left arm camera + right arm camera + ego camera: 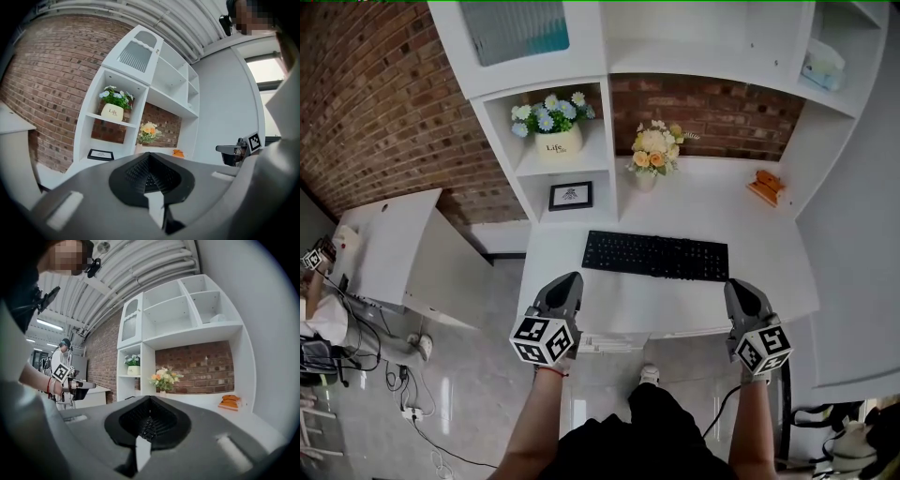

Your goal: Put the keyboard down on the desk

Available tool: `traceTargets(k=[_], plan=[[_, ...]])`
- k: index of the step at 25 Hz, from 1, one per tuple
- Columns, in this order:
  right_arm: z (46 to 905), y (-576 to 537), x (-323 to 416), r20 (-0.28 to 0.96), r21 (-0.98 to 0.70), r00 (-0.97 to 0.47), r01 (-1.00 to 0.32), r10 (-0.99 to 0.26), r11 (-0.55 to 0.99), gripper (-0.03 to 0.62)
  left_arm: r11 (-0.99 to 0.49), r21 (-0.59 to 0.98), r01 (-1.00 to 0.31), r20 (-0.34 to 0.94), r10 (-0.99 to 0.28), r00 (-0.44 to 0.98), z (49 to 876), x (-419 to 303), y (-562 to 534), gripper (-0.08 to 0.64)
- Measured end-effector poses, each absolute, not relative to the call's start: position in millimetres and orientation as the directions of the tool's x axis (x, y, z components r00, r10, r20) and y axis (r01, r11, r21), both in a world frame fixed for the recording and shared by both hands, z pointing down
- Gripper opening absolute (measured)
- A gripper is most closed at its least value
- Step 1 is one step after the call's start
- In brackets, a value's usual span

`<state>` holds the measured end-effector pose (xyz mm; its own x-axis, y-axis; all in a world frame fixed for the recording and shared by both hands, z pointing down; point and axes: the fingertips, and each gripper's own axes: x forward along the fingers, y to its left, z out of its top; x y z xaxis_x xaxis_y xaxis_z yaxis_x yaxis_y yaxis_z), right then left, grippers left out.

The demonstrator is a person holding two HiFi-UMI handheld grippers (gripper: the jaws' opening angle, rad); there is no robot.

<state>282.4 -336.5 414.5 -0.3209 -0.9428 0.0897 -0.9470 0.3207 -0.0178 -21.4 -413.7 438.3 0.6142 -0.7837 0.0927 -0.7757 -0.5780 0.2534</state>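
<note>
A black keyboard (655, 255) lies flat on the white desk (769, 272), parallel to its front edge. My left gripper (567, 283) hovers at the desk's front edge, just short of the keyboard's left end, jaws shut and holding nothing. My right gripper (739, 291) hangs at the front edge below the keyboard's right end, also shut and holding nothing. Neither touches the keyboard. In the left gripper view the shut left gripper (149, 159) points level at the shelves. In the right gripper view the shut right gripper (150, 401) does the same, with a few keyboard keys (146, 425) showing past the jaws.
White shelves rise behind the desk with a flower pot (551, 131), a small picture frame (570, 195), a vase of flowers (652, 155) and an orange object (766, 186). A white side table (403, 248) stands to the left, with cables (408, 375) on the floor.
</note>
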Motion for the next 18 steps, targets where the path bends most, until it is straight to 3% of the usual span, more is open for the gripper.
traceTargets(k=[18], plan=[[391.4, -270.8, 246.1, 0.037, 0.005, -0.294, -0.956, -0.955, 0.295, -0.002, -0.581, 0.266, -0.769, 0.054, -0.787, 0.614, 423.7, -62.7, -353.5, 0.002]])
